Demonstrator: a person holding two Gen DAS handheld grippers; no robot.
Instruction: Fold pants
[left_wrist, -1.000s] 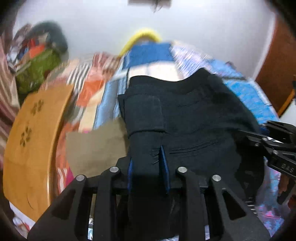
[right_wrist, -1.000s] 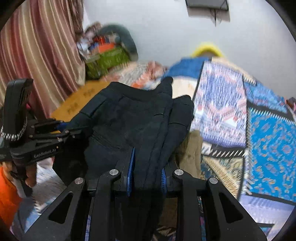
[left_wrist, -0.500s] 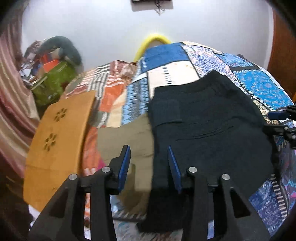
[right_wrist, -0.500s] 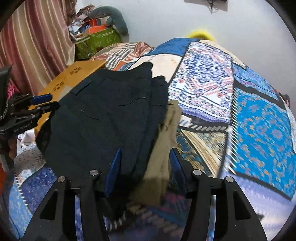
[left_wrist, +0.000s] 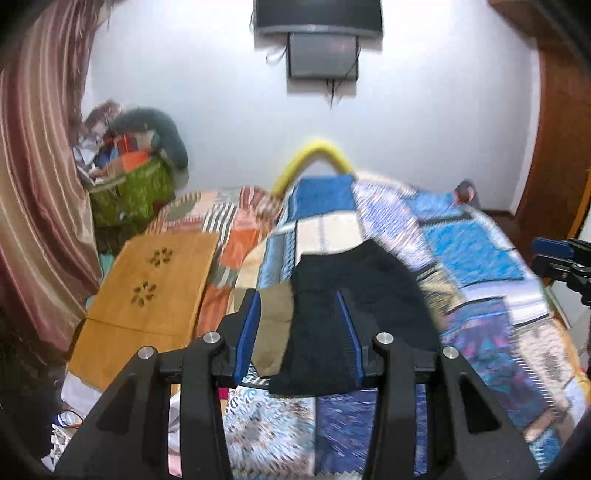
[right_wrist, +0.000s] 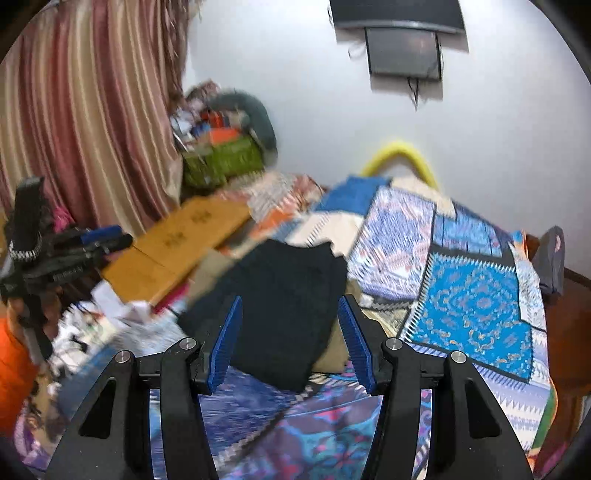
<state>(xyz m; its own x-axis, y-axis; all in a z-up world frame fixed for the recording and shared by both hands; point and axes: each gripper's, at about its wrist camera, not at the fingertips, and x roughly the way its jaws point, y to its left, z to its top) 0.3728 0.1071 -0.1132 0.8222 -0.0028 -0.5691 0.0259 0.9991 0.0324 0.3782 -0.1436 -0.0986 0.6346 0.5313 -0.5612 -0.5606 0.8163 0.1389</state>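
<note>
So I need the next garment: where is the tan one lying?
In the left wrist view, the tan garment lies on the patchwork bedspread, tucked under the left edge of the folded dark pants.

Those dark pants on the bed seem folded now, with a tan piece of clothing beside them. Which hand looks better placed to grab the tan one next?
Probably the left. From the left gripper, the tan garment lies between its open jaws. The right gripper mainly frames the black pants.
</note>
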